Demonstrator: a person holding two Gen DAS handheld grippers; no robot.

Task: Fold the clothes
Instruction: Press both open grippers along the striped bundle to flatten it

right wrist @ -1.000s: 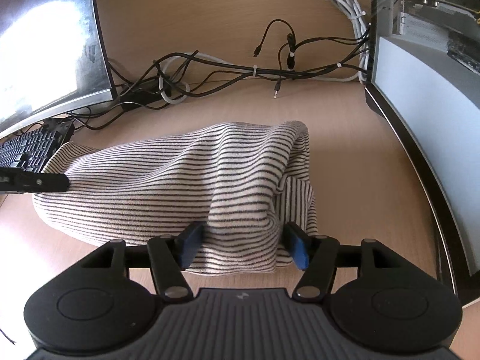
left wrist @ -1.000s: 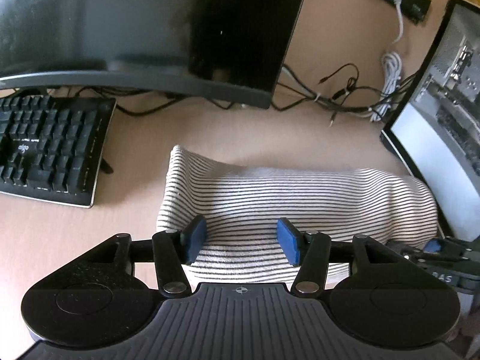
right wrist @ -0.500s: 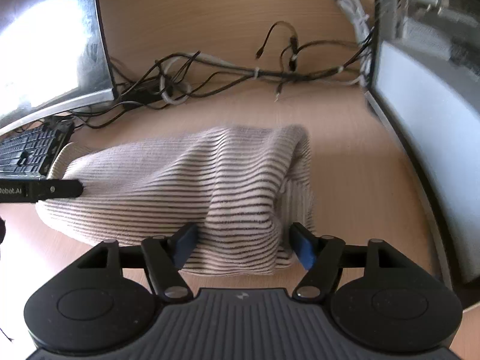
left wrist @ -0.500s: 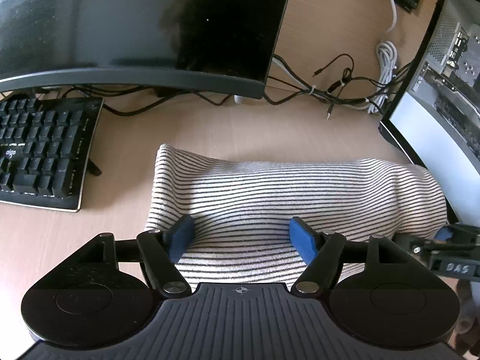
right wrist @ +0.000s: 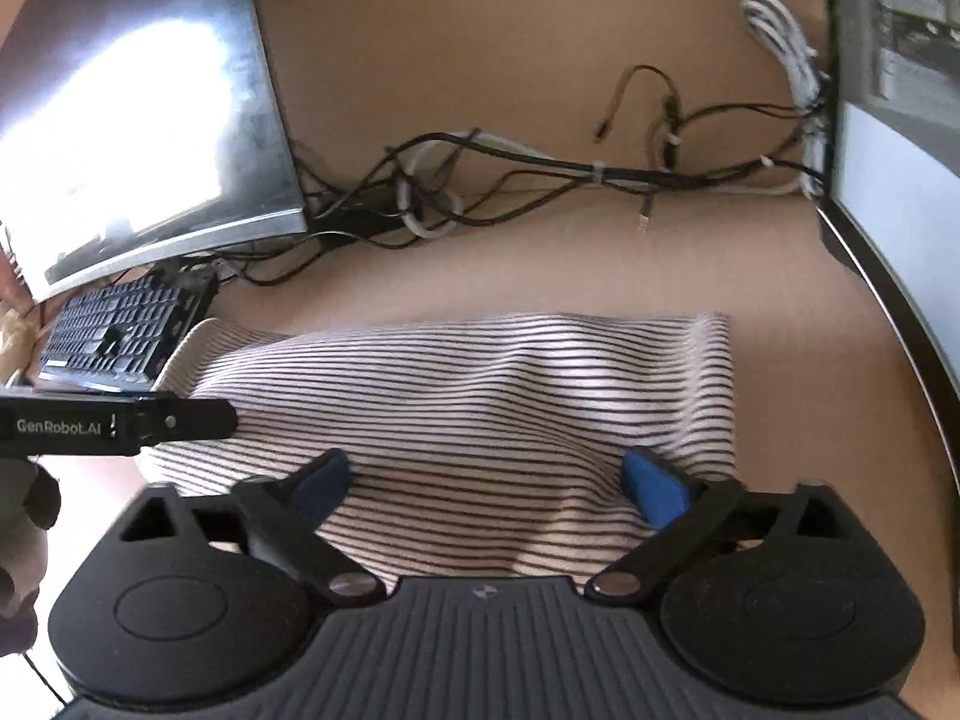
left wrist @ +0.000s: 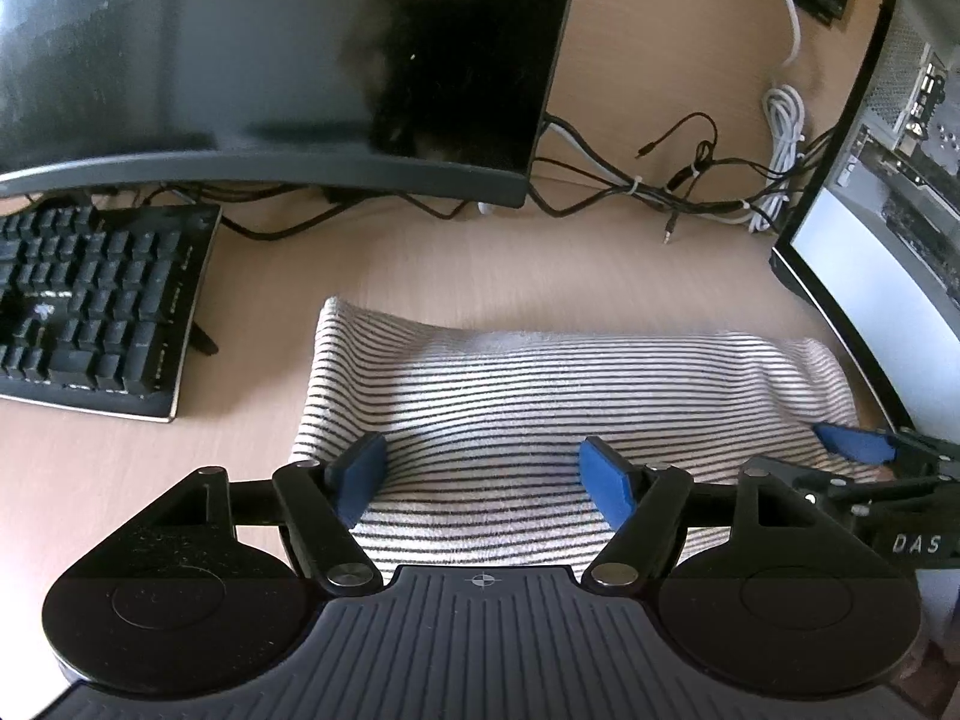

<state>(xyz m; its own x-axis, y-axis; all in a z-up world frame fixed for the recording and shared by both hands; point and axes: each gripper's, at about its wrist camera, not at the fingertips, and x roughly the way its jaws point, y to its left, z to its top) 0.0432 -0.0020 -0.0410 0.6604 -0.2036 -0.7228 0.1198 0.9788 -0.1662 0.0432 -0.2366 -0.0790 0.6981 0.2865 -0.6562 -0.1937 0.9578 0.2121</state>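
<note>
We hold both grippers over the striped garment (left wrist: 540, 396) on the counter (left wrist: 540, 264): left gripper (left wrist: 483, 474) spread, right gripper (right wrist: 489, 489) just opened wide, neither gripping.

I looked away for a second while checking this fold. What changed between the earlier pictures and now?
Both tongs have just been opening. The right tongs let go of the bunched fold of the striped garment, which has sunk flatter; the left tongs spread wider over it, pads clear of the cloth. The garment lies in the same spot on the desk, keyboard and monitors unmoved.
</note>
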